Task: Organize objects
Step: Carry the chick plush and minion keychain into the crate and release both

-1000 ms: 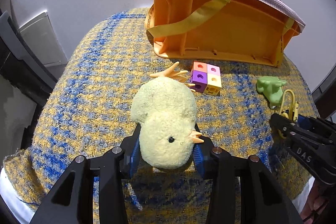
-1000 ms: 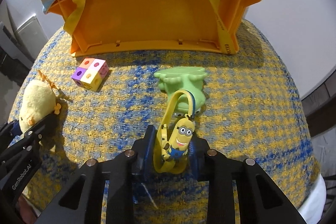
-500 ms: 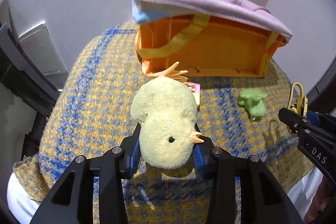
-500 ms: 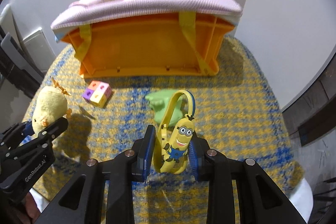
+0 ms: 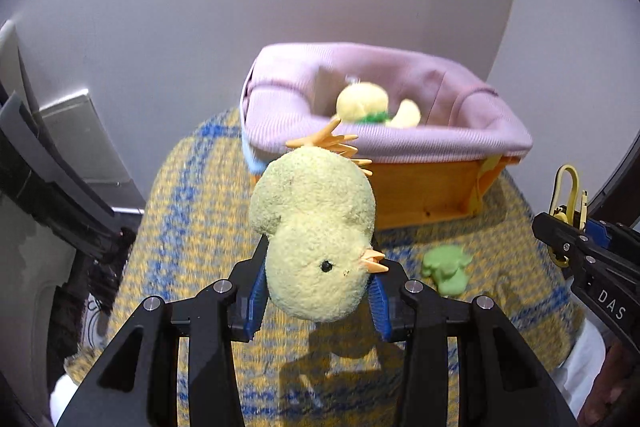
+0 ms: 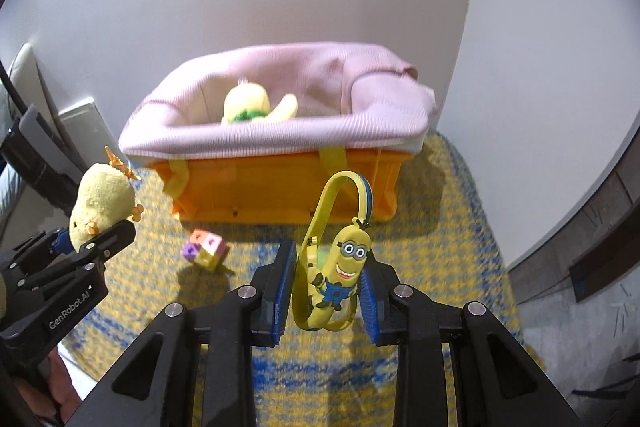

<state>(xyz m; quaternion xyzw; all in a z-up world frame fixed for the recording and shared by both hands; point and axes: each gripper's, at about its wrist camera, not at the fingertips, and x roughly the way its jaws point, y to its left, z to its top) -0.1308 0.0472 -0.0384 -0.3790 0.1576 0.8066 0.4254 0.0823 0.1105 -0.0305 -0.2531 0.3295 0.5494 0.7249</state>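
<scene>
1. Both grippers were loaded: the left gripper (image 5: 318, 301) had its jaws clamped on the plush chick (image 5: 316, 239), and the right gripper (image 6: 325, 297) had its jaws closed on the yellow minion charm (image 6: 340, 273), both held clear above the woven cloth (image 5: 192, 211).
2. 2 loose items lay on the cloth below: the green toy (image 5: 446, 269) and the colored cube block (image 6: 205, 249).
3. Farther off, the orange basket (image 6: 280, 189), lined with pink fabric (image 6: 280, 139), already held 1 yellow plush (image 6: 246, 103).
4. Risk, as judged: the soft chick could slip from its narrow grip, and the charm's strap (image 6: 340, 191) could snag the basket rim at release.
</scene>
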